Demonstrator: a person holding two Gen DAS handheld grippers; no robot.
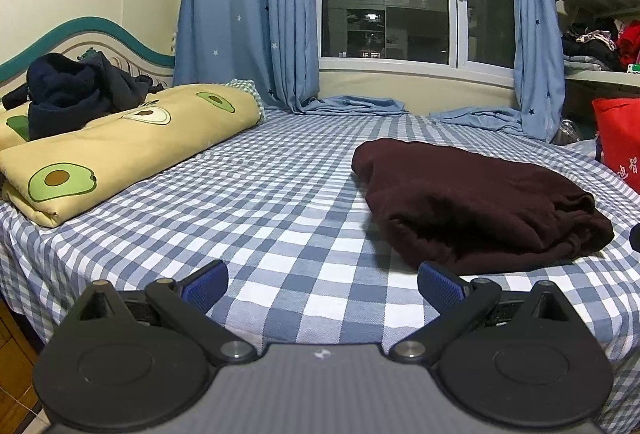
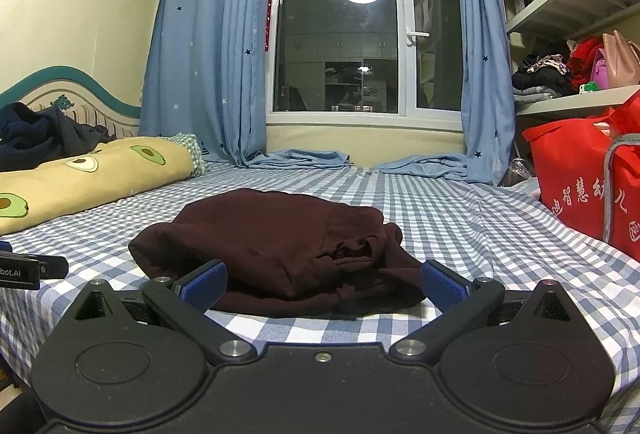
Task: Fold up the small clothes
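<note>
Left wrist view: the left gripper (image 1: 322, 284) hovers spread wide and empty over the checked bedsheet (image 1: 248, 202), the folded maroon garment (image 1: 476, 202) ahead to its right. Right wrist view: the right gripper (image 2: 323, 284) (likewise agape, holding nothing) faces that garment (image 2: 276, 246) directly.

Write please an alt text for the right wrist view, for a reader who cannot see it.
A dark maroon garment lies bunched on a blue checked bedsheet, directly ahead of the open right gripper, which holds nothing. Behind are an avocado-print quilt, blue curtains, a dark window, and a red bag.
</note>
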